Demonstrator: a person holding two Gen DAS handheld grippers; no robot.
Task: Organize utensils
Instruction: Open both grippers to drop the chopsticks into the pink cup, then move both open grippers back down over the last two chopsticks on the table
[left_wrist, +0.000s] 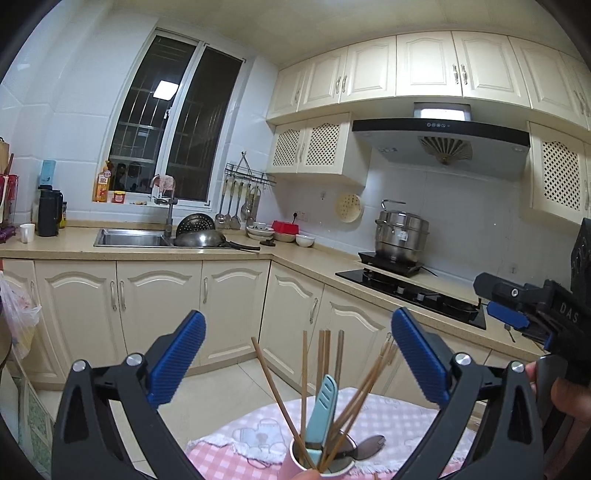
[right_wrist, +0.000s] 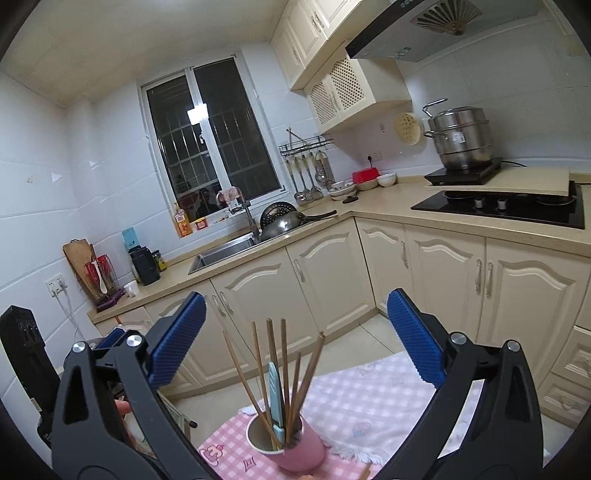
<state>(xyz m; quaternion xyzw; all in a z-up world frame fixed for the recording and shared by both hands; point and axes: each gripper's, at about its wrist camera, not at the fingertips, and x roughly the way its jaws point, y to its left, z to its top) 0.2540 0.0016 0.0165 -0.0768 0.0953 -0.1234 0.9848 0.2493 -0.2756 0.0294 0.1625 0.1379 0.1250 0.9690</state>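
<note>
From the left wrist, the left gripper (left_wrist: 297, 360) has its jaws wide apart and empty. Below and between them a pink cup (left_wrist: 314, 463) stands on the checked cloth (left_wrist: 388, 417) over the surface, holding wooden chopsticks (left_wrist: 304, 373) and a light blue utensil (left_wrist: 323, 413). A metal spoon (left_wrist: 364, 445) lies just behind the cup.

From the right wrist, the right gripper (right_wrist: 295, 339) also gapes, gripping nothing. The cup (right_wrist: 286, 445) sits below, between the jaws, chopsticks (right_wrist: 284, 363) fanning upward.
</note>
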